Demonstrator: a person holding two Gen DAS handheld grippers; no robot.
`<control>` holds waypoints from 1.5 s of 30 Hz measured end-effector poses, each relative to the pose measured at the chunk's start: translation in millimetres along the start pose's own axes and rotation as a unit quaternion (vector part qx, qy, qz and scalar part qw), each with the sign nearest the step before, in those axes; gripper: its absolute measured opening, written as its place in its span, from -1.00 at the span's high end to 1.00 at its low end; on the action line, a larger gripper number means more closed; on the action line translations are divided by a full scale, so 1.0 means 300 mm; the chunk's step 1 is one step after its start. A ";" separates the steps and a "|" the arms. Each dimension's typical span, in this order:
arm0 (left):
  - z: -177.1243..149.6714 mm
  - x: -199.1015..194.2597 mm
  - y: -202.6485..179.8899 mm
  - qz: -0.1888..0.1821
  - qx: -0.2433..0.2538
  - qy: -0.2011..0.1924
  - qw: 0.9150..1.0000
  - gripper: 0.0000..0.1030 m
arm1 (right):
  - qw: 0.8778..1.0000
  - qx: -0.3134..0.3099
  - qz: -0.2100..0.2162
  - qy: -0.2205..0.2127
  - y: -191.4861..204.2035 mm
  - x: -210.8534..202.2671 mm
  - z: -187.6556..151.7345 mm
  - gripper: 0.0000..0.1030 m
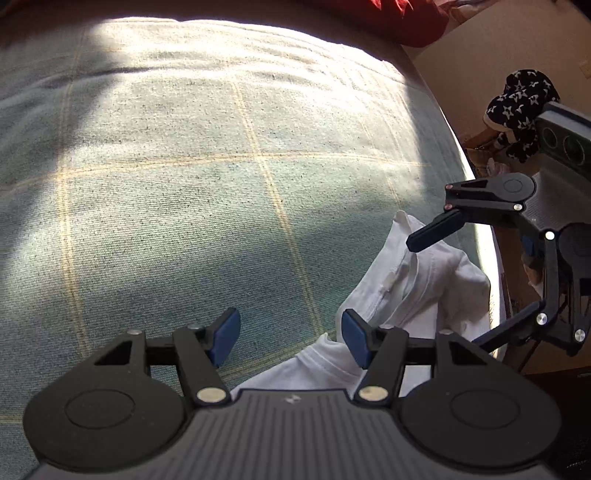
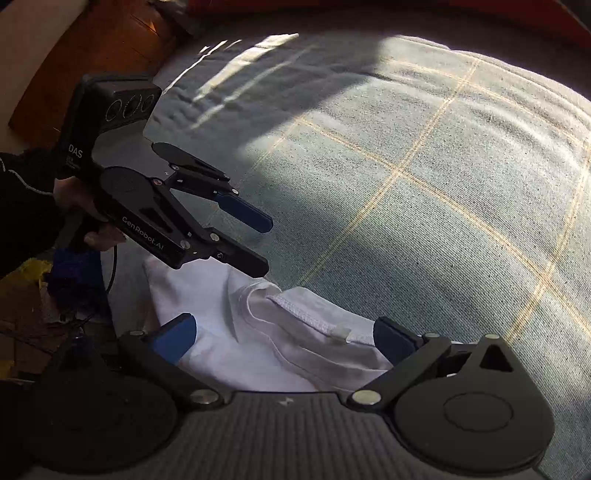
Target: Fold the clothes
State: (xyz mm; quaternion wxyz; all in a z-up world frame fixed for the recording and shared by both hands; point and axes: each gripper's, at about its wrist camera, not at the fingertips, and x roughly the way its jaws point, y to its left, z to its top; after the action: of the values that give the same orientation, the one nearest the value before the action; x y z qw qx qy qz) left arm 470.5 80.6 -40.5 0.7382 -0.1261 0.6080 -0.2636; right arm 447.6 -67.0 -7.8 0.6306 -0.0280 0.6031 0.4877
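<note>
A pale green woven blanket (image 1: 229, 155) crossed by thin yellow check lines covers the bed, sunlit in a broad patch and shaded elsewhere. A dark red fabric (image 1: 399, 18) lies along its far edge. Beyond the bed's side, a black cloth printed with white stars (image 1: 521, 107) sits against a beige wall (image 1: 480, 55). A reddish-brown wooden surface (image 2: 85, 55) shows past the other side.

Black claws (image 2: 266, 247), blue pads (image 1: 226, 334), seemingly dark sleeve (image 2: 22, 206).

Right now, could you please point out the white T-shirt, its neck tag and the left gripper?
white T-shirt (image 2: 236, 354): right wrist view, on the crumpled body fabric.
neck tag (image 2: 340, 334): right wrist view, on the small white tab at the collar.
left gripper (image 2: 266, 246): right wrist view, between its open fingertips.
</note>
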 end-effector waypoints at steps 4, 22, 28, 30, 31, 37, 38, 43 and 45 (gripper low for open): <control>-0.029 -0.030 0.020 0.005 -0.022 -0.016 1.000 -0.17 | 0.998 -0.029 0.050 0.032 -0.006 0.100 0.098 -1.00; -0.047 -0.062 0.025 0.010 -0.012 -0.014 1.000 -0.19 | 0.972 -0.027 0.139 0.186 -0.018 0.230 0.138 -1.00; -0.030 -0.054 -0.023 0.006 0.030 0.007 1.000 -0.19 | 0.976 -0.013 0.155 0.155 0.049 0.176 0.108 -1.00; -0.027 -0.046 -0.059 0.009 0.070 0.024 0.997 -0.19 | 0.977 -0.019 0.151 0.150 0.074 0.169 0.087 -1.00; -0.027 -0.041 -0.081 0.013 0.098 0.036 0.994 -0.19 | 0.978 -0.022 0.147 0.148 0.089 0.167 0.075 -1.00; -0.033 0.004 -0.236 0.055 0.314 0.102 0.942 -0.19 | 0.983 -0.069 0.108 0.135 0.175 0.145 -0.014 -1.00; -0.033 0.014 -0.260 0.057 0.347 0.110 0.930 -0.19 | 0.983 -0.080 0.099 0.132 0.194 0.147 -0.025 -1.00; -0.045 0.068 -0.347 0.043 0.470 0.158 0.867 -0.19 | 0.982 -0.148 0.045 0.104 0.293 0.128 -0.075 -1.00; -0.056 0.090 -0.371 0.037 0.510 0.178 0.840 -0.19 | 0.980 -0.173 0.030 0.094 0.326 0.110 -0.096 -1.00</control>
State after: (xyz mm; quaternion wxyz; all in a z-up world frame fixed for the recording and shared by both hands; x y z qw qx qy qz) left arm 431.3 -24.2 -10.3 0.5862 0.3403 0.5128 -0.5269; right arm 356.3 -14.7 12.4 0.5418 -0.1644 0.5663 0.5989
